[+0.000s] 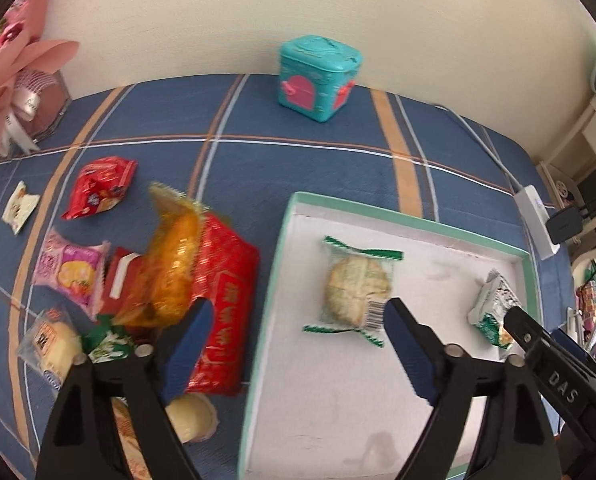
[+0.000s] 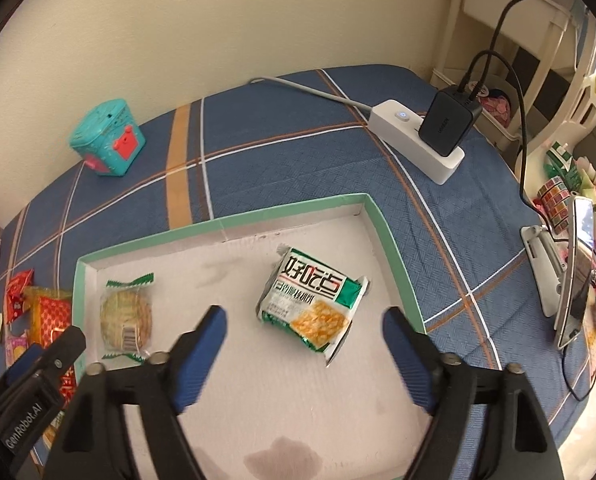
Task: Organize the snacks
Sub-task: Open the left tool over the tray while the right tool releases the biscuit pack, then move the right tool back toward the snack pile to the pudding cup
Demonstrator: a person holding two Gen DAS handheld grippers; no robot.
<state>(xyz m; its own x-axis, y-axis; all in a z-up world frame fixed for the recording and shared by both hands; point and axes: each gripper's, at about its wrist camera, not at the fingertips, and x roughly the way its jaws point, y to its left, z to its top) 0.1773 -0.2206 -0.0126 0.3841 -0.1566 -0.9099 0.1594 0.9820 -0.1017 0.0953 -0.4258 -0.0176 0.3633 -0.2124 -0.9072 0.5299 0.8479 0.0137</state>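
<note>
A shallow tray with a green rim [image 1: 410, 220] and white floor lies on the blue plaid cloth. In it lie a round cake in a clear, green-edged wrapper [image 1: 356, 292] and a green cracker packet [image 1: 494, 304]. My left gripper [image 1: 300, 308] hangs open over the tray's left edge, with the cake just beyond its right fingertip and nothing between the pads. In the right wrist view my right gripper [image 2: 305, 316] stands open above the tray [image 2: 225, 222], the cracker packet [image 2: 314, 300] lying flat beyond its fingertips. Left of the tray lies a pile of loose snacks, among them a yellow bag [image 1: 173, 264] and a big red packet [image 1: 225, 304].
A teal tin box [image 1: 318, 78] stands at the back by the wall. A white power strip with a black charger [image 2: 418, 140] and cables sits at the back right. A phone on a stand [image 2: 578, 272] is at the right edge, a pink bouquet [image 1: 17, 80] at the far left.
</note>
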